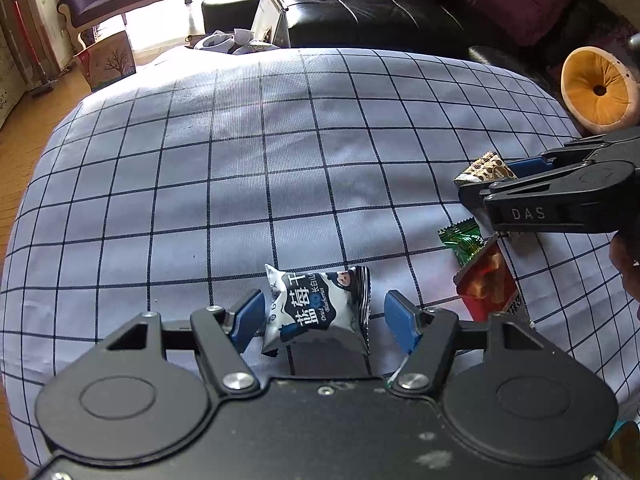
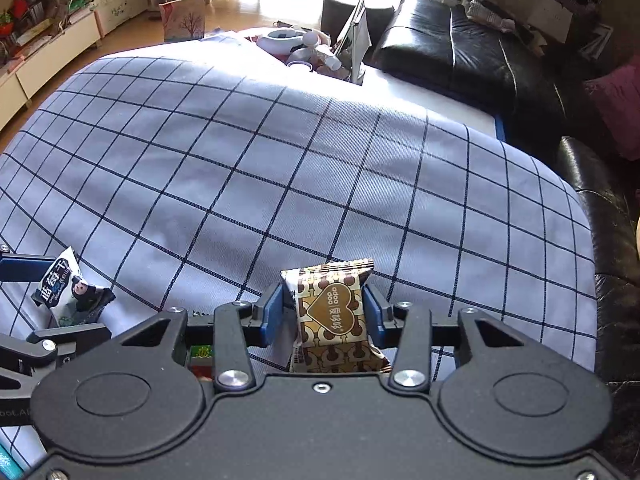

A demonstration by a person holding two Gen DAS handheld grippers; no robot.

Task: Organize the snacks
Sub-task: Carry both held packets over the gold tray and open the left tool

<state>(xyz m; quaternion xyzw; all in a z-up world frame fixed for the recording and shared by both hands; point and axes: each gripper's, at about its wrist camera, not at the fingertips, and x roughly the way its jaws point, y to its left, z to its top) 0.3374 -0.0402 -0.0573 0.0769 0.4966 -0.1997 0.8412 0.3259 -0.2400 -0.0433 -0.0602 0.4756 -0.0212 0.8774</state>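
Observation:
A white and dark blue dried-blueberry packet [image 1: 316, 308] lies on the checked cloth [image 1: 240, 160] between the blue pads of my left gripper [image 1: 325, 300]. That gripper is open, with a clear gap at the right pad. A brown packet with a heart print [image 2: 332, 312] stands between the pads of my right gripper [image 2: 323, 296], which is open; the pads sit close beside it without pressing. From the left wrist view the right gripper [image 1: 492, 182] reaches in from the right around the brown packet [image 1: 486, 168]. In the right wrist view the left gripper [image 2: 48, 300] brackets the blueberry packet [image 2: 68, 288].
A green packet [image 1: 462, 240] and a red packet [image 1: 486, 280] lie between the two grippers. A teapot and small items [image 2: 296, 46] crowd the cloth's far edge. A black leather sofa [image 1: 380, 8] and an orange round cushion [image 1: 598, 90] border the far and right sides.

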